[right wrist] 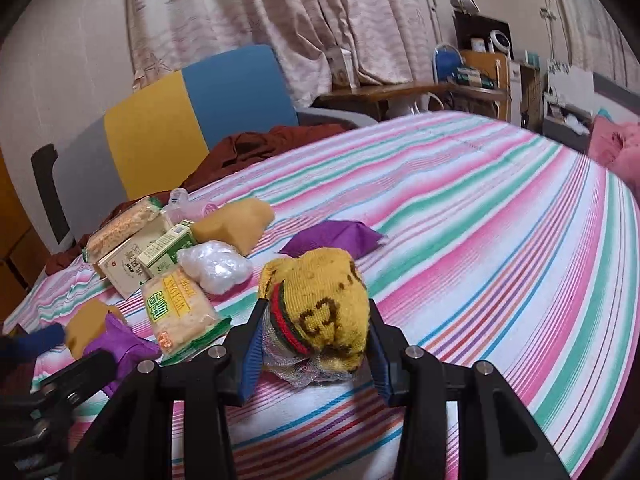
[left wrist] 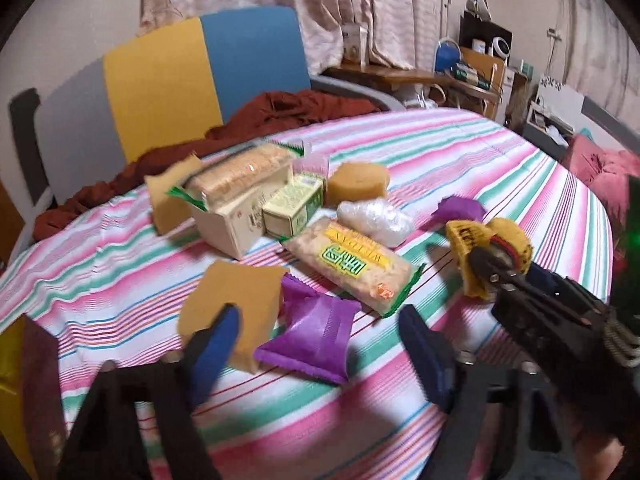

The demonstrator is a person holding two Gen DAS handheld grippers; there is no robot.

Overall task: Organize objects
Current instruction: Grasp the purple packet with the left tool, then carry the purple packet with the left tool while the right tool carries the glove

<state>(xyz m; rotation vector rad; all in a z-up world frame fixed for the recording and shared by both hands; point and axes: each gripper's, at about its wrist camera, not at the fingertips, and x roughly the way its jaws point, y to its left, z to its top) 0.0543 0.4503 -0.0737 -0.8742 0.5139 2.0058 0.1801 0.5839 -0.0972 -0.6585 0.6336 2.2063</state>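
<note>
Several objects lie on a striped bedspread. My right gripper is shut on a rolled yellow sock, held above the cover; it also shows in the left wrist view. My left gripper is open, its fingers either side of a purple packet, with a tan sponge piece by the left finger. Behind lie a cracker pack, a white plastic bundle, a second purple packet, a round tan sponge and a white box with a green carton.
A dark red cloth is heaped at the bed's far edge before a yellow and blue chair back. A desk with clutter stands at the back right. A pink pillow lies at the right edge.
</note>
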